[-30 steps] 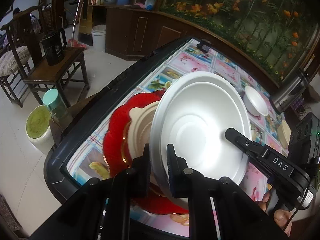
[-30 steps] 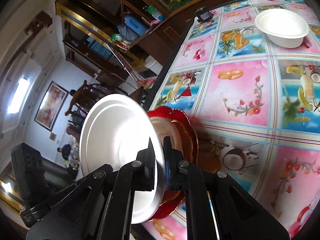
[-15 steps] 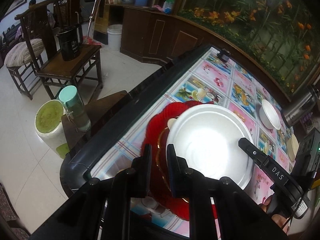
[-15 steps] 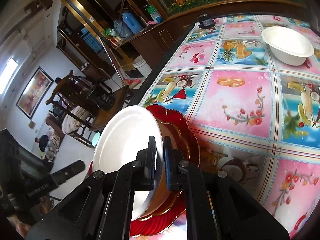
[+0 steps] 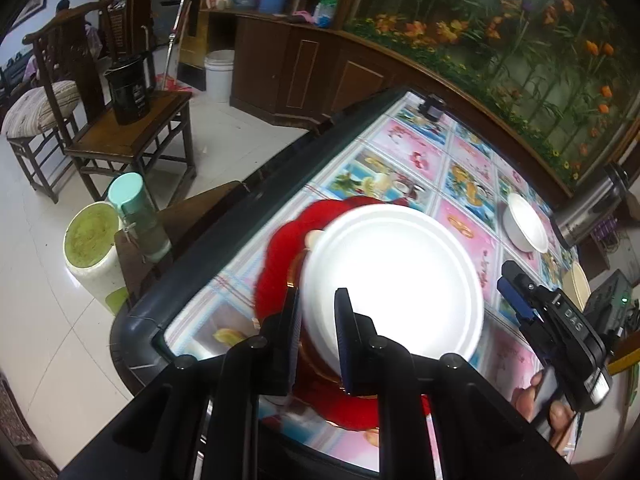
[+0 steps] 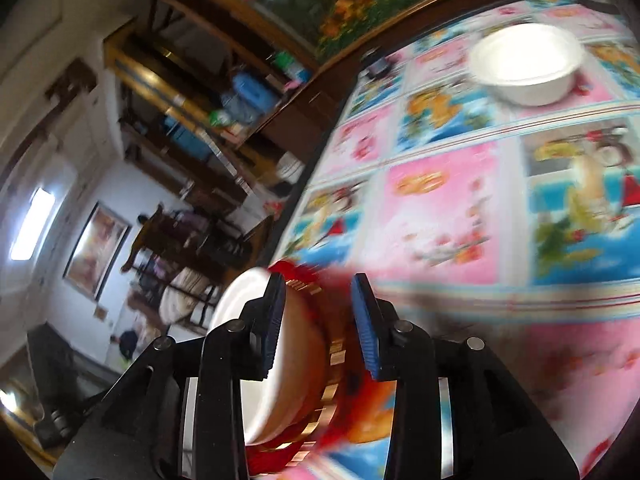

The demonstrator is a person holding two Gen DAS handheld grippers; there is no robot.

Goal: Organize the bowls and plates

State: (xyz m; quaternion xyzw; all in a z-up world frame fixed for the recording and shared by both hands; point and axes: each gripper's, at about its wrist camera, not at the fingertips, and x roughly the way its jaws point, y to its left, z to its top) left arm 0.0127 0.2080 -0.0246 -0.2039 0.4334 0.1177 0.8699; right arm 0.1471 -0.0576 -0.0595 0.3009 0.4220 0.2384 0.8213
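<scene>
Since released, white plate (image 5: 394,280) atop stack

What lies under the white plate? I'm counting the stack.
Under the white plate show a beige dish's edge and a red plate. Anything else is covered.

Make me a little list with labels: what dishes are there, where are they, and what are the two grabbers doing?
top dish: white plate, lying on the stack
under it: tan dish, then red scalloped plate
left gripper: open, fingers either side of the white plate's rim
right gripper: open beside the stack; view is blurred
elsewhere: white bowl alone on the pictured tablecloth
</scene>
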